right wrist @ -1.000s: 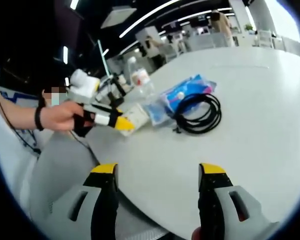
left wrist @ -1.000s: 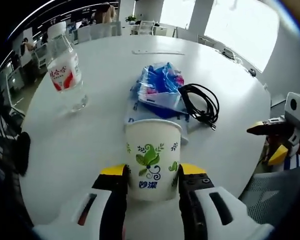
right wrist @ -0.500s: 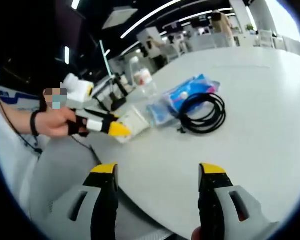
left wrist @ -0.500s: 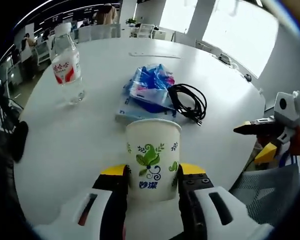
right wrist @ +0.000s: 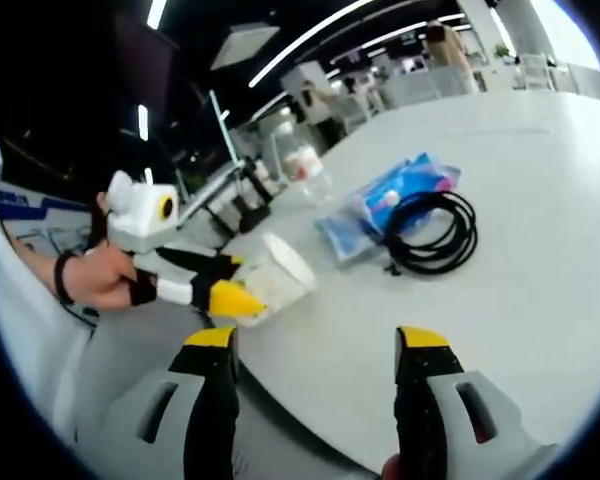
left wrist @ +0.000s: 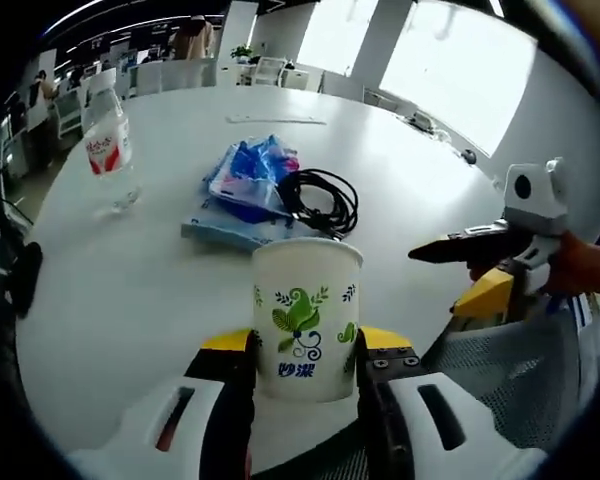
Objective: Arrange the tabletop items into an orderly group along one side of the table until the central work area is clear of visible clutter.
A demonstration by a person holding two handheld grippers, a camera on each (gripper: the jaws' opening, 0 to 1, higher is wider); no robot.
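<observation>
Now pinched between the left hand-held gripper [left wrist: 302,350] jaws: white paper cup with green leaf print [left wrist: 307,318], drawn back to the round white worktop [left wrist: 160,290] edge, farther from the clear plastic water bottle [left wrist: 106,150], blue packets [left wrist: 248,180] and black coiled cable [left wrist: 320,198]. Right hand-held gripper [right wrist: 315,350] spread, empty, off the rim; cup [right wrist: 276,280] carried clear of centre.

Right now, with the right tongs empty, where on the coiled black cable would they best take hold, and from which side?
Probably from above, across the bundled strands of the black cable on its near arc, facing the right tongs. The coil lies flat on the table, so a sideways approach finds little to pinch. The far side touches the blue packet. The left tongs hold the paper cup.
</observation>
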